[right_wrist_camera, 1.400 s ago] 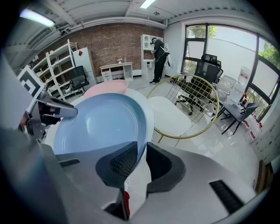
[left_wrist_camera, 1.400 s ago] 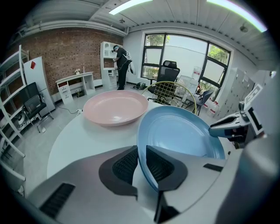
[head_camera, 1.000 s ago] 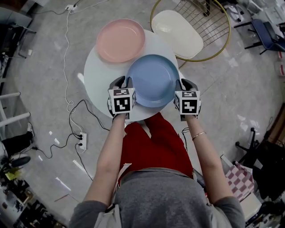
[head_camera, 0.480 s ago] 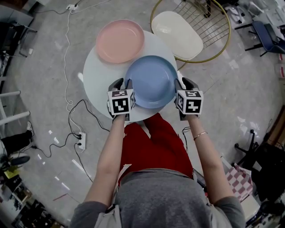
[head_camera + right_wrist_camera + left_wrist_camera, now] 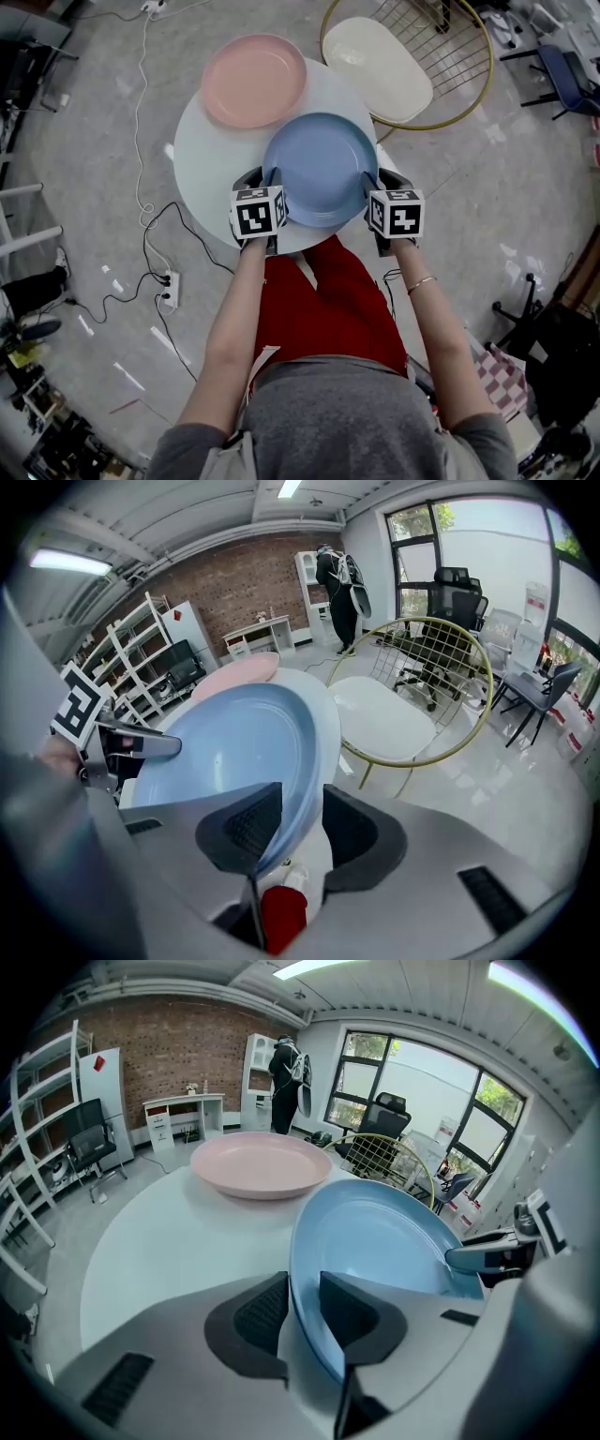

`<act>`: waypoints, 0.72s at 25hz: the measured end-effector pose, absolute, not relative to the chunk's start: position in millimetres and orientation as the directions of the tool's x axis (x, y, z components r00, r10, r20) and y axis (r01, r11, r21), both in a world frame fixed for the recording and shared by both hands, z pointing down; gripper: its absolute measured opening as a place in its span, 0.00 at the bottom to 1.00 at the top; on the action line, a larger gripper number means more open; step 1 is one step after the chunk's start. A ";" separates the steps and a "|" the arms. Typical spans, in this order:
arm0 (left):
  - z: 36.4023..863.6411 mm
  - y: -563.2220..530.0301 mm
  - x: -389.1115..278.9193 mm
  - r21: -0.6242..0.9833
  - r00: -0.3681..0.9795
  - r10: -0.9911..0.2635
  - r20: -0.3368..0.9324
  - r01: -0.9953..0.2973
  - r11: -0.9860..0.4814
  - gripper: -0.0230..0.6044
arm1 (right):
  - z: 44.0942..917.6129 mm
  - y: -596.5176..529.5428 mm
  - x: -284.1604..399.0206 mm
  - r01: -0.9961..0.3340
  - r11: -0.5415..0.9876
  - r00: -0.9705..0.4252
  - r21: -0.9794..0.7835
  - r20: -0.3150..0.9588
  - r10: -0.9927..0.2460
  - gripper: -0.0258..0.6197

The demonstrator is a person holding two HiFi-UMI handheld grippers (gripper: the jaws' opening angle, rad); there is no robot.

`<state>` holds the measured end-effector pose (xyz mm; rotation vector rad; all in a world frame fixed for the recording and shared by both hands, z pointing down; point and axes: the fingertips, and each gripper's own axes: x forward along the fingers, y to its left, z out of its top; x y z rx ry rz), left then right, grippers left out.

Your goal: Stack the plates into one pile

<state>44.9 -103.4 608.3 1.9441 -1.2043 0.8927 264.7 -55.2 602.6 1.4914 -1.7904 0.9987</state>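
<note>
The round white counter [image 5: 211, 169] carries both plates. The round pale-blue plate [image 5: 319, 167] lies on its near half, close to the person. The round pink plate [image 5: 254, 80] sits at the far-left side and pokes out over the counter's far edge.

The pile turns on that one line. From both claws the pink plate lies ahead and to the left, beyond the blue one. So the blue plate would have to travel away from the person and leftward to land on it, or the pink one would have to come back and right. The left claw [image 5: 302, 1297] is the nearer to the pink plate. The right claw [image 5: 300, 825] stands on the far side of the blue plate from it.

Each claw brackets one side rim of the blue plate, the left claw its left, the right claw its right. In both gripper views the rim runs between the pads with a gap showing. The right claw's jaws have just been opening and stand wide, while the left's have just narrowed a little yet stand well apart — neither pinches the plate.

Whether the two plates touch, overlap or merely neighbour each other I cannot tell. The blue plate's underside is hidden, so that it rests flat is a judgement. In the head view the marker cubes [image 5: 258, 212] cover most of each claw.
</note>
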 end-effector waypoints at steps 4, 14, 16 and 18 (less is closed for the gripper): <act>607.8 -103.2 46.8 0.191 0.341 -0.464 0.818 -0.921 -0.340 0.20 | 601.0 -57.1 261.7 -0.979 0.107 -0.204 -0.173 0.821 -0.534 0.26; 586.5 -104.7 38.5 0.235 0.358 -0.488 0.796 -0.926 -0.296 0.16 | 582.8 -61.4 257.7 -0.975 0.082 -0.218 -0.207 0.807 -0.549 0.24; 578.5 -109.8 35.0 0.233 0.353 -0.503 0.789 -0.929 -0.286 0.16 | 575.2 -68.1 254.7 -0.974 0.087 -0.221 -0.209 0.800 -0.558 0.24; 570.4 -117.0 31.2 0.231 0.348 -0.517 0.782 -0.932 -0.278 0.16 | 567.5 -77.3 251.1 -0.971 0.093 -0.234 -0.221 0.790 -0.566 0.24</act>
